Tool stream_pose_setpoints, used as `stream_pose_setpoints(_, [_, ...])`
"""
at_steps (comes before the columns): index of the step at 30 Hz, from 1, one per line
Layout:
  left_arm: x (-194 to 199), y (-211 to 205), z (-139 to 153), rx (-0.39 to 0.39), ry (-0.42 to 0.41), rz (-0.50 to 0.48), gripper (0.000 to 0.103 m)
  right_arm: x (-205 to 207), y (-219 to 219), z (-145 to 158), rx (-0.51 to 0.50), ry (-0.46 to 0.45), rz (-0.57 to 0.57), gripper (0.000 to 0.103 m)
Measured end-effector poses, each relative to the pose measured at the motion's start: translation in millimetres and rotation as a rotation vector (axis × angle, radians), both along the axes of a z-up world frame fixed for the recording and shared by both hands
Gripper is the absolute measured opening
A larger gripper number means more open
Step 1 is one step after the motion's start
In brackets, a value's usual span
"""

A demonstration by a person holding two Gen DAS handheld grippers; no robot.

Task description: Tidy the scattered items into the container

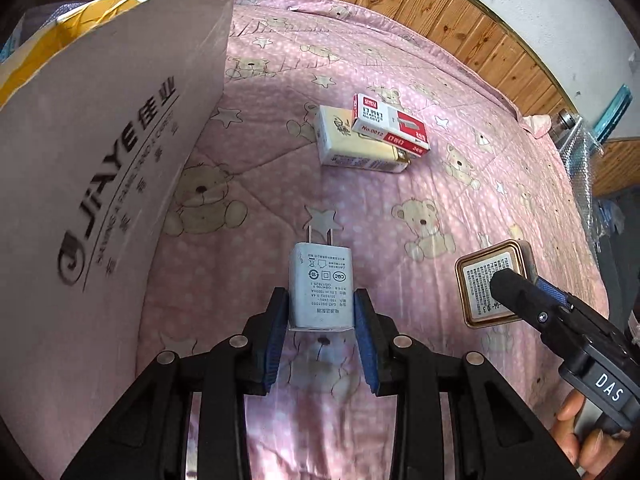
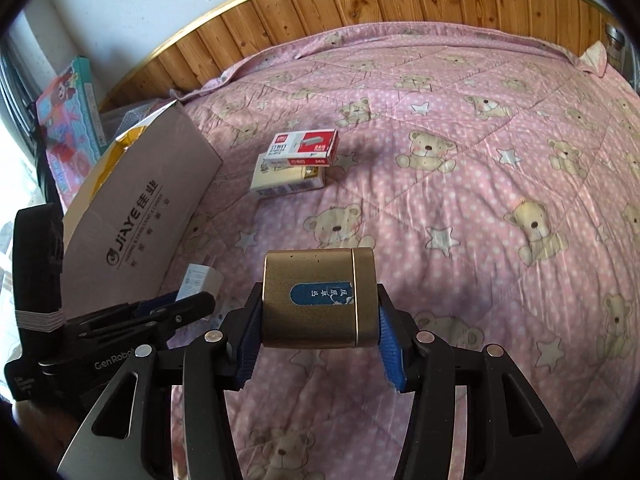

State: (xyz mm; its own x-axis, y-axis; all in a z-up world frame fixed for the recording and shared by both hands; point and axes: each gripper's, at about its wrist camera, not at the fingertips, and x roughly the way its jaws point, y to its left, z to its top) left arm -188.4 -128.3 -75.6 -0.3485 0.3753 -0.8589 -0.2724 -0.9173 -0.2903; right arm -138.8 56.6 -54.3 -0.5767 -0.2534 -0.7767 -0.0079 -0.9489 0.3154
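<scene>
Left gripper (image 1: 321, 307) jaws clamp a white charger (image 1: 321, 286); right gripper (image 2: 319, 322) jaws grip a gold tin (image 2: 319, 300), both beside the cardboard box (image 1: 92, 184) on the bed (image 2: 460, 200).

Home bedroom: teddy-bear quilt (image 2: 460, 128), wooden headboard (image 2: 360, 4).

Carton (image 1: 100, 152) side: "JiAYE" with two Chinese characters, a swirl logo, and a smaller English line too blurred to read. Red-and-white staple box (image 1: 390, 126): "STAPLES", "No.0012", and "24/6" in the right wrist view. White charger (image 1: 321, 286): CCC mark, other round marks, rows of small specs, not legible. Gold tin (image 2: 320, 300): blue label with Chinese characters; its base sticker (image 1: 490, 286) carries dense Chinese print. Right gripper (image 1: 508, 280) body: "DAS". Left gripper (image 2: 196, 302) body: "GenRobot", partly cut off.
</scene>
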Motion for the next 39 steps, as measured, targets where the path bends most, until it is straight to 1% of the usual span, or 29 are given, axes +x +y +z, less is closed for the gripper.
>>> stream_pose_setpoints(6, [39,-13,9,-0.003,-0.012,-0.010,0.034,30,-11,5,-0.017,0.003,0.016,0.053])
stream_pose_setpoints(14, [73,-18,38,0.000,0.043,-0.027,0.034,65,-24,24,-0.028,0.039,0.030,0.053])
stream_pose_setpoints(20, [88,-19,57,0.011,0.086,-0.034,0.034,85,-32,39,-0.032,0.068,0.039,0.053])
stream_pose_setpoints(26, [104,-20,72,0.013,0.119,-0.034,0.034,101,-38,46,-0.041,0.084,0.054,0.053])
stream_pose_setpoints(34, [126,-25,89,0.014,0.154,-0.033,0.034,121,-46,56,-0.043,0.104,0.071,0.053])
stream_pose_setpoints(39, [137,-30,97,0.031,0.169,-0.030,0.034,133,-46,59,-0.049,0.110,0.068,0.053])
